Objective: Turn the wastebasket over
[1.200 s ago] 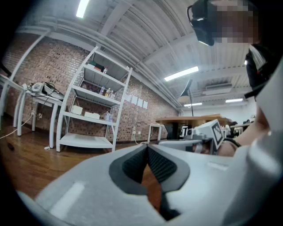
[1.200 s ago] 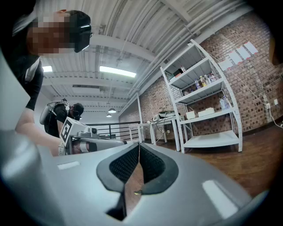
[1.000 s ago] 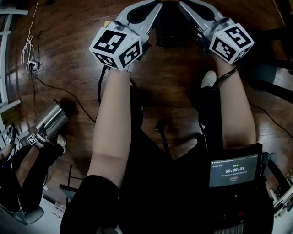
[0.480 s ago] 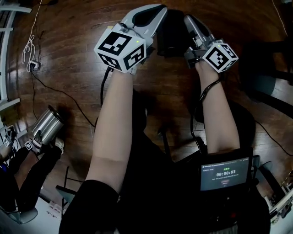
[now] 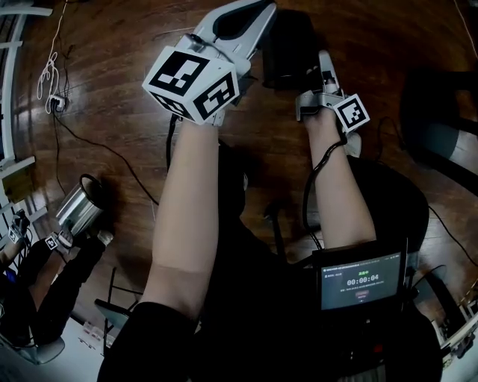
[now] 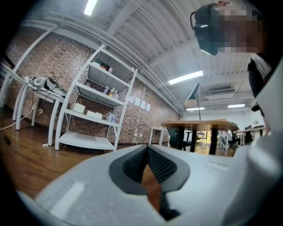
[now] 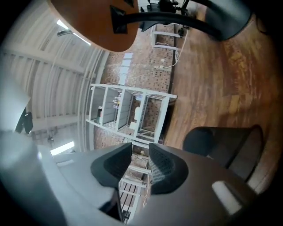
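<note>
The wastebasket [image 5: 287, 46] is a dark box standing on the wooden floor [image 5: 112, 89] ahead of me, between my two tongs. My left tongs [image 5: 258, 15] lie just beside its left wall. Their ribbed pads [image 6: 132, 165] meet at the tips, with only a sliver of floor showing behind them, and they hold nothing. My right tongs [image 5: 324, 58] sit against its right side. Their pads [image 7: 166, 170] stand a narrow gap apart, with nothing in that gap but distant white shelving [image 7: 128, 106].
</note>
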`<state>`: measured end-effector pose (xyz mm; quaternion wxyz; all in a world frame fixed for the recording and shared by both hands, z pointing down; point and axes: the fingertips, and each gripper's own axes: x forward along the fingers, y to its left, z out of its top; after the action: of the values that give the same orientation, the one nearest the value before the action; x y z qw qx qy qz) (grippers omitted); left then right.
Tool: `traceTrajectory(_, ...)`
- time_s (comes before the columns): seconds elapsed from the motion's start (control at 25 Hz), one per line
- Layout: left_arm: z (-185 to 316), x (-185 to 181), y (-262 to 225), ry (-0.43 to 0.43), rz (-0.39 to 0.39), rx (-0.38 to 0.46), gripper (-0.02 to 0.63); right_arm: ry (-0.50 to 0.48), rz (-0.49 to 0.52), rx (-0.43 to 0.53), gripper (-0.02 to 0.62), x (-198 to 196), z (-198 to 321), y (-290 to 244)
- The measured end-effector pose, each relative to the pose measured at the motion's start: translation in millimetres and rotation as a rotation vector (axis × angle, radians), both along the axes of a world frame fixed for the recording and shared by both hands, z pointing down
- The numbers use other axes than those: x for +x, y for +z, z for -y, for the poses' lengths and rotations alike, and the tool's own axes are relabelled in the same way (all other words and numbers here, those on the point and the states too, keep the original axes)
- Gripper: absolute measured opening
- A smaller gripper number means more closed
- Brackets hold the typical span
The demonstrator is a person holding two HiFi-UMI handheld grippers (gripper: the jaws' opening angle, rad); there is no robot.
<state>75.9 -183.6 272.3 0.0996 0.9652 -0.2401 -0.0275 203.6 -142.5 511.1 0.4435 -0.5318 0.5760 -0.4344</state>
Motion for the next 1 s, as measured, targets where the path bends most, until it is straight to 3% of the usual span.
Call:
traceTrajectory(0.44,6.3,-15.8,-16.3,-0.034,-0.059,0.010,0.002,0.071,0.110,-0.198,0.153,-26.3,-70.0,101.6)
traceTrajectory(1.0,8.0,-23.0,-30.8,-0.066,-0.072,-0.012,0.002,0.014,0.101,-0.211,0.156,-47.6,-31.9,142.6)
